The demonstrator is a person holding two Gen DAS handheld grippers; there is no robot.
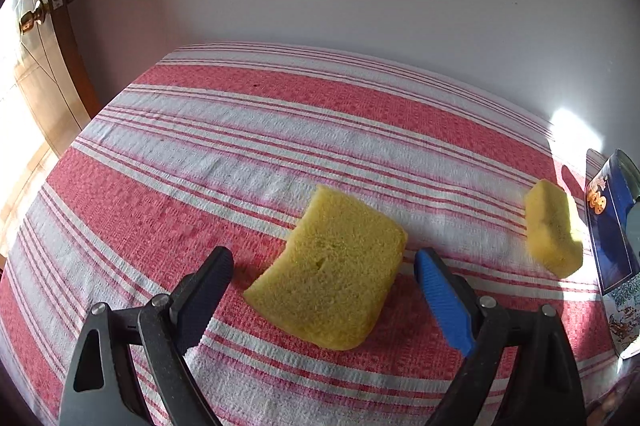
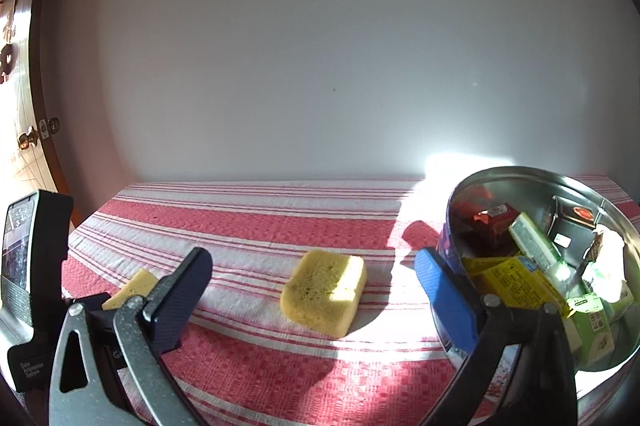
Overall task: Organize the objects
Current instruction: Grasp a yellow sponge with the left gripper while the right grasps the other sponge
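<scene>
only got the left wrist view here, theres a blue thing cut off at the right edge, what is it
Observer: A round metal tin, open at the top, with a blue printed side.
Operator: anything in it
Observer: Yes, several small boxes and packets, including a yellow box and a dark red one.
Operator: is the right tool holding anything
Observer: No. The right tool is open, with the smaller yellow sponge lying on the striped cloth between its fingers' line of sight.
</scene>
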